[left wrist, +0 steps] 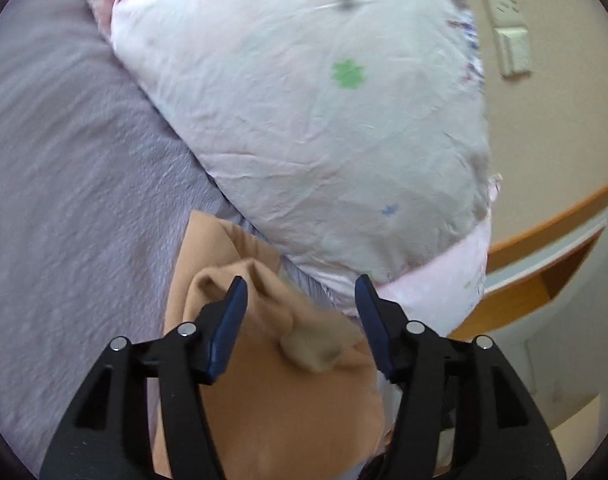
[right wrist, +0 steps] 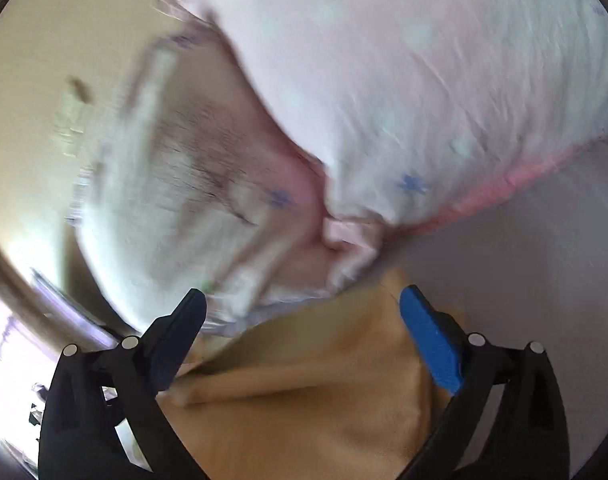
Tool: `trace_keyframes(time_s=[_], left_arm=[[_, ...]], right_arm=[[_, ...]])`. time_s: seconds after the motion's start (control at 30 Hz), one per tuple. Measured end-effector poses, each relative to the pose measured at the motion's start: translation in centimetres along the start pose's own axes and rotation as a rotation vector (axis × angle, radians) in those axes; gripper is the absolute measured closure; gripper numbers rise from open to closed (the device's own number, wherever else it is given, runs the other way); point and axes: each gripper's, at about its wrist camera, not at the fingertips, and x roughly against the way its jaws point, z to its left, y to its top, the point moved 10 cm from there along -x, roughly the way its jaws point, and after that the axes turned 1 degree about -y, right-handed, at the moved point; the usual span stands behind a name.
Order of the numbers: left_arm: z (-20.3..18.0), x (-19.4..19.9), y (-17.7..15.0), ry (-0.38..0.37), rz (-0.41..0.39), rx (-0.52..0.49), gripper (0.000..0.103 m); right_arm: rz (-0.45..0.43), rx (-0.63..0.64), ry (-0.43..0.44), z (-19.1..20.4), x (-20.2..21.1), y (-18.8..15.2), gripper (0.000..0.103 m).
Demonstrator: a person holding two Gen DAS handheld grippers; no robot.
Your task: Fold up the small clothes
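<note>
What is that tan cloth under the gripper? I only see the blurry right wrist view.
Observer: In the left wrist view it is a tan garment lying on a lilac bedspread, with a bunched knot of fabric near its middle.
Operator: Is the left gripper holding it?
Observer: No; the left gripper is open above it, its fingers apart and clamped on nothing.
Operator: What is the white shape behind?
Observer: A pillow, printed with a green clover, sharp in that view.
</note>
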Motion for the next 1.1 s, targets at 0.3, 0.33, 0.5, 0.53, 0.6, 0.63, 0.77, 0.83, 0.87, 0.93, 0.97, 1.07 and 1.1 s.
trace_keyframes(time_s=[0.3,0.33,0.5,0.53,0.6,0.63,0.77,0.83,0.87,0.93,0.97,1.07,1.1], left_arm=[[-3.9,-0.3,-4.8,0.097,0.140,-0.344,0.038],[-4.4,-0.9,-5.2,0.098,0.164,-0.368,0.037],[-3.1,-4.3,-6.7,0.155,0.277,-0.384,0.034],[-2.4,-5.3,-7.0,0.180,0.307,-0.375,0.034],[-0.9,-7.2,-7.1,0.249,0.345,-0.363,0.035],[-0.5,-8.0,-6.5,0.271,0.333,-0.360,0.038],[0.8,-6.6,0.0,0.330,0.090,-0.244,0.047],[2.4,-4.3,2.6,0.341,-0.017,-0.125,0.045],[3.0,-3.3,3.0,0.340,-0.036,-0.093,0.042],[3.6,-1.9,2.7,0.313,-0.030,-0.076,0.041],[3.7,-1.3,2.0,0.301,-0.011,-0.076,0.041],[3.5,0.0,-0.1,0.272,0.039,-0.097,0.039],[3.4,0.5,-0.8,0.265,0.048,-0.107,0.037]], right_arm=[[0.086,0.182,-0.415,-3.0,-2.2,0.3,0.039],[0.095,0.200,-0.441,-3.5,-2.2,0.4,0.039],[0.205,0.246,-0.454,-4.3,-3.7,-0.9,0.047],[0.252,0.275,-0.477,-4.5,-4.4,-1.5,0.070],[0.290,0.285,-0.501,-5.3,-5.2,-2.3,0.096],[0.255,0.262,-0.491,-5.4,-4.9,-1.9,0.096],[0.065,0.092,-0.451,-6.8,-1.7,0.7,0.096],[0.012,0.084,-0.488,-7.3,0.1,1.2,0.080],[-0.010,0.092,-0.495,-7.1,0.8,1.4,0.067],[-0.071,0.115,-0.399,-5.3,2.3,1.7,0.025],[-0.075,0.127,-0.342,-4.3,2.5,1.5,0.025],[0.070,0.125,-0.187,-2.1,0.3,-0.7,0.025],[0.145,0.110,-0.189,-2.2,-1.3,-2.1,0.025]])
